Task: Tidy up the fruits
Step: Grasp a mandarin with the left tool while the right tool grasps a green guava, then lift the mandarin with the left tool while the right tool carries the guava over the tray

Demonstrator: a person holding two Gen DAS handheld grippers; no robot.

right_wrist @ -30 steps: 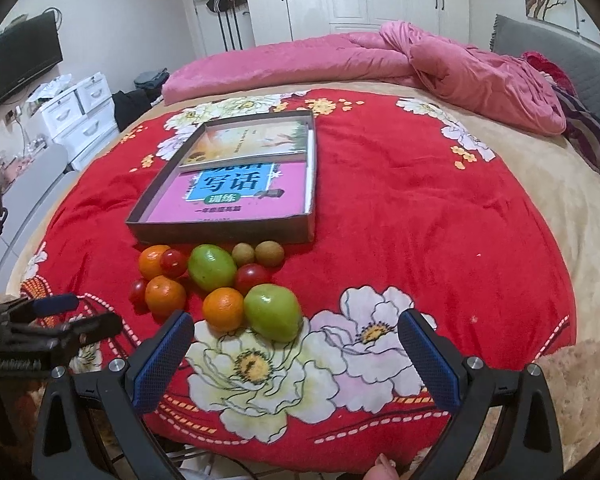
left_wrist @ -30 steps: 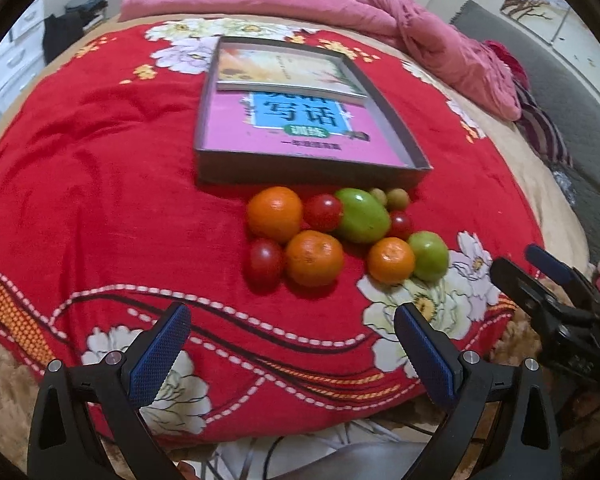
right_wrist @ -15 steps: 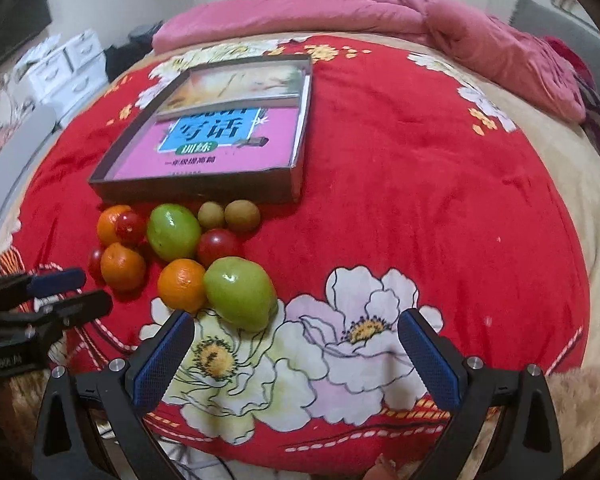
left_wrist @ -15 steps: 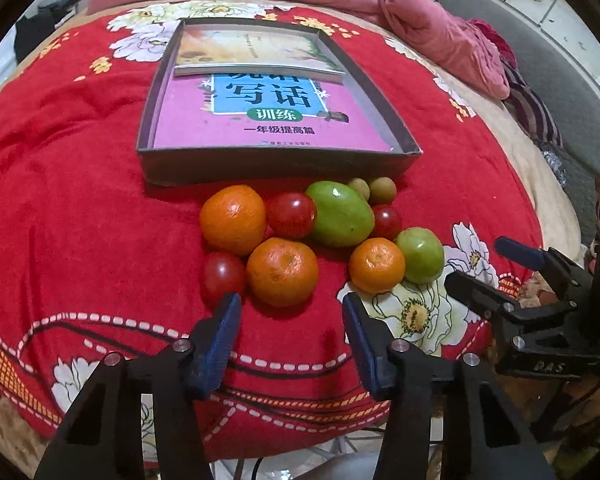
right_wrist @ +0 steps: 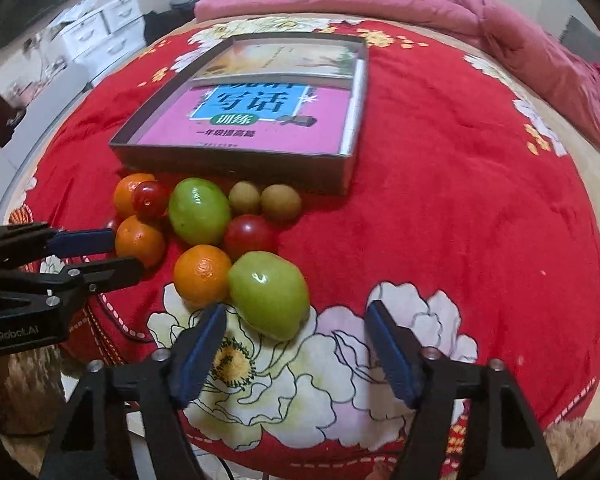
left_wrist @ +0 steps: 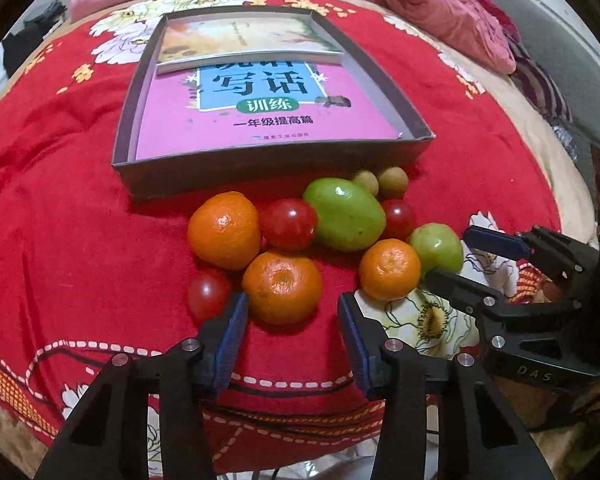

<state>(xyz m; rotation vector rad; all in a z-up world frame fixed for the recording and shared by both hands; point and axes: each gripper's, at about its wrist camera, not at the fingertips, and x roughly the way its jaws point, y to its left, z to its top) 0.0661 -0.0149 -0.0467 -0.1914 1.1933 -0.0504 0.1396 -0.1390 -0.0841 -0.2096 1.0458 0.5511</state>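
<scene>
While both tools hang over the near edge of the bed (left_wrist: 80,208), the fruits lie in a tight cluster on its red flowered blanket, just in front of the near wall of a shallow grey box (left_wrist: 268,172) that holds 2 books. The left tool (left_wrist: 292,312) has its jaws closing, partly open; the nearest orange (left_wrist: 282,286) sits just ahead of and between its blue pads, with no pad pressing on it, so it grips nothing. A small red tomato (left_wrist: 206,294) lies just outside its left pad. The right tool (right_wrist: 294,326) also has its jaws closing, at a middling gap; the nearer green fruit (right_wrist: 268,300) rests just ahead of that gap, toward the left pad, untouched. Touching that green fruit is another orange (right_wrist: 200,274). Behind them lie a larger green fruit (right_wrist: 199,210), 2 more tomatoes, a third orange (left_wrist: 224,230) and 2 small brownish fruits (right_wrist: 280,202) beside the box wall. A pink quilt (right_wrist: 420,4) is bunched along the far edge.
</scene>
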